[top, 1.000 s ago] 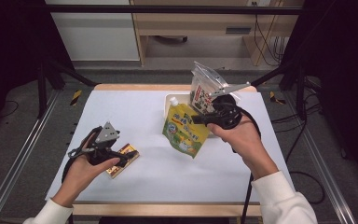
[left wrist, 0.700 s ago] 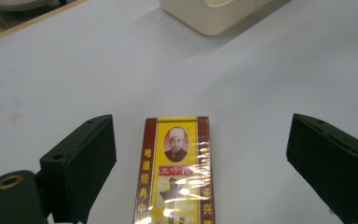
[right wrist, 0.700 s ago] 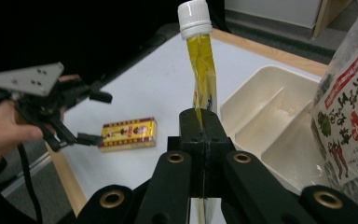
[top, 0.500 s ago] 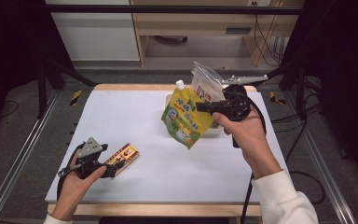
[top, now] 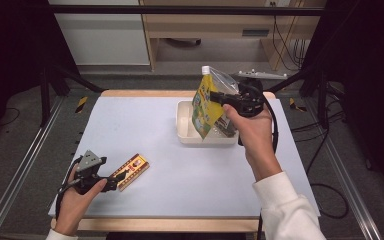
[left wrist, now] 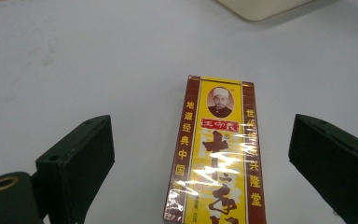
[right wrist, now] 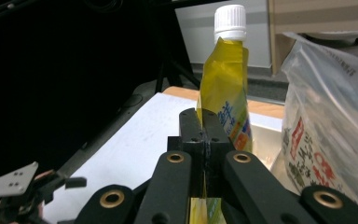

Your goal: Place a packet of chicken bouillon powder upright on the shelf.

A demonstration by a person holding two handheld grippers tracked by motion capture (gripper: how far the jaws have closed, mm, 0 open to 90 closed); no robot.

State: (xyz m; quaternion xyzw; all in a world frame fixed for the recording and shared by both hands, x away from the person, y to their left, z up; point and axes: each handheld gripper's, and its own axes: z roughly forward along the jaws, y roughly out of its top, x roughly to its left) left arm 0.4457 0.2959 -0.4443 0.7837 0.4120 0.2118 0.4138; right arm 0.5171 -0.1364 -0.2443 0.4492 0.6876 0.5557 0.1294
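Lab: metal rig frame (top: 15, 180), trailing cables (top: 325, 185), dark surround.

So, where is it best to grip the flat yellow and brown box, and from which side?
Grip the flat box across its two long edges, coming along its length from the near short end. It lies flat, and the open left gripper already straddles its narrow width.

Yellow pouch (top: 203, 107) lifted upright over tray (top: 185, 131)

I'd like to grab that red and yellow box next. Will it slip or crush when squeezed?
The box looks stiff: flat faces, straight edges, so probably no crushing. Its glossy wrap glares, so it may slip. It lies flat between the open left gripper jaws, unlikely to roll.
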